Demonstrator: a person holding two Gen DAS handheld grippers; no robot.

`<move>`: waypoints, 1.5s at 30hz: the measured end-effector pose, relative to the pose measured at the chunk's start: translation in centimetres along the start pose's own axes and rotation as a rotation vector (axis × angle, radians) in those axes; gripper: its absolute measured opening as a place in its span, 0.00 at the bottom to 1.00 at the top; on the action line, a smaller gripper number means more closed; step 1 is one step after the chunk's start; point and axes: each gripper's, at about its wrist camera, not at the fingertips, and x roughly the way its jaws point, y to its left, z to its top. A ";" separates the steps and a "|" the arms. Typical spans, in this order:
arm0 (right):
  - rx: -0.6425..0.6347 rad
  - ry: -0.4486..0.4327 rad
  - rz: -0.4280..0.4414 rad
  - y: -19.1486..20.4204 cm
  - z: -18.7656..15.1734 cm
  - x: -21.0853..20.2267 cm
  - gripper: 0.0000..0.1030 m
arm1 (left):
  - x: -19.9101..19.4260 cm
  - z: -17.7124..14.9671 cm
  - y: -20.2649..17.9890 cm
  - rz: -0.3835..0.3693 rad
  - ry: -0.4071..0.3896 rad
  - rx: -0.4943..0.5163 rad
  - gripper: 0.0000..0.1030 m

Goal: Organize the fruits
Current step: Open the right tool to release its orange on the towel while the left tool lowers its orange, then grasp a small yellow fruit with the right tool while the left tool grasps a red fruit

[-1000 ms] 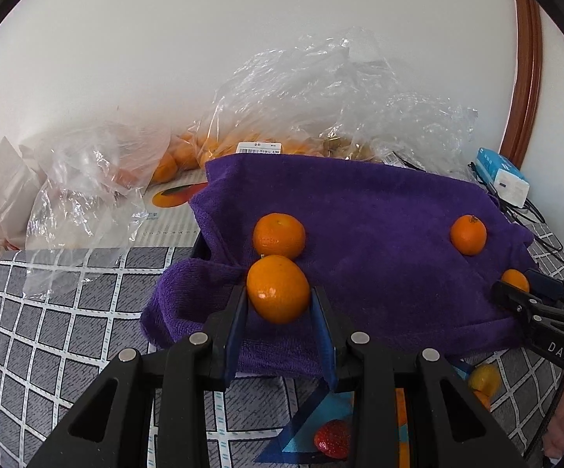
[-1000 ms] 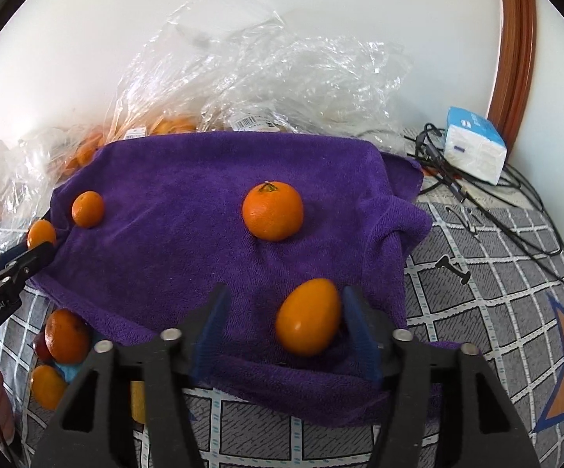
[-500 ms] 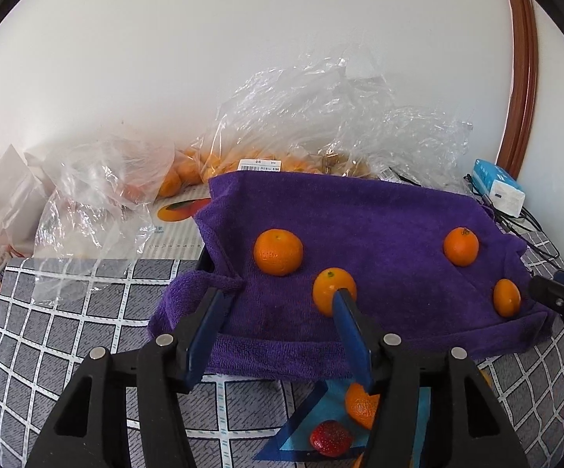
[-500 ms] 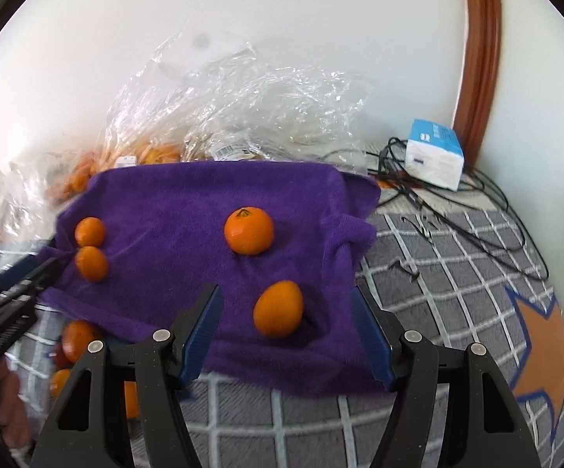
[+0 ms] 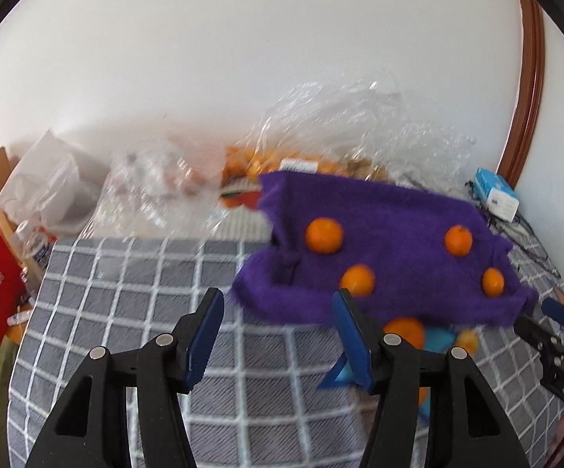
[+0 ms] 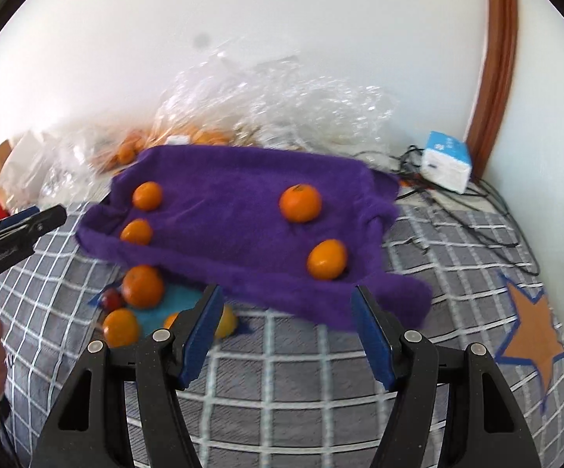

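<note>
in the left wrist view the left gripper stands released and empty over the grey checked cloth; its jaws have just been opening. four round orange mandarins lie on the purple fuzzy towel. in the right wrist view the right gripper gapes empty just before that towel's near edge.

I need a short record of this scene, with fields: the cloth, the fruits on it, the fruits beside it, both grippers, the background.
cloth: purple towel spread on the checked grey cover
fruits on cloth: four oranges, two at its left side, two at its right side
fruits beside cloth: several oranges and one red fruit, on a blue patch at the towel's near edge
left gripper: open, nothing between the fingers
right gripper: open, nothing between the fingers
background: clear plastic bags with more oranges, white box, cables
</note>
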 end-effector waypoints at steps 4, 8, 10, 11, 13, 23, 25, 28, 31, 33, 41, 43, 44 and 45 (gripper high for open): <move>0.005 0.025 0.070 1.5 -1.9 1.3 0.52 | 0.3 -3.1 2.1 0.009 0.086 -0.023 0.54; -0.011 0.043 0.063 2.2 -2.4 2.6 0.42 | 0.3 -5.3 2.9 0.045 0.107 -0.022 0.54; 0.002 0.056 0.073 1.9 -2.3 3.1 0.39 | 0.3 -6.0 3.1 0.047 0.108 -0.035 0.54; 0.010 0.065 0.079 1.8 -2.2 3.3 0.38 | 0.4 -6.1 3.1 0.039 0.110 -0.042 0.54; 0.020 0.086 0.107 1.6 -2.0 3.9 0.38 | 0.7 -6.6 3.0 0.021 0.109 -0.056 0.54; 0.023 0.148 0.160 2.2 -2.0 6.3 0.26 | 1.2 -7.5 2.5 -0.018 0.135 -0.088 0.57; -0.001 0.138 0.149 2.5 -2.0 5.8 0.25 | 1.2 -7.5 2.4 -0.011 0.138 -0.087 0.59; -0.003 0.087 0.113 1.7 -2.1 4.3 0.25 | 1.5 -7.5 1.9 0.000 0.153 -0.062 0.67; 0.013 0.039 0.030 0.0 -2.6 2.9 0.25 | 1.5 -7.6 1.4 0.023 0.163 -0.037 0.70; 0.021 0.042 0.002 -1.1 -3.0 2.5 0.25 | 1.4 -7.5 1.4 0.027 0.166 -0.049 0.70; 0.019 0.049 -0.033 -3.9 -4.8 2.3 0.25 | -0.1 -5.7 -1.3 -0.117 0.154 -0.045 0.57; 0.027 0.047 -0.022 -4.1 -5.0 2.5 0.25 | -0.4 -5.3 -2.8 -0.145 0.141 -0.008 0.57; 0.032 0.046 -0.018 -4.2 -5.2 2.6 0.25 | -0.4 -5.0 -3.5 -0.152 0.132 0.009 0.57; 0.043 0.049 -0.017 -4.4 -5.3 2.8 0.25 | -0.4 -4.7 -4.0 -0.150 0.124 0.018 0.57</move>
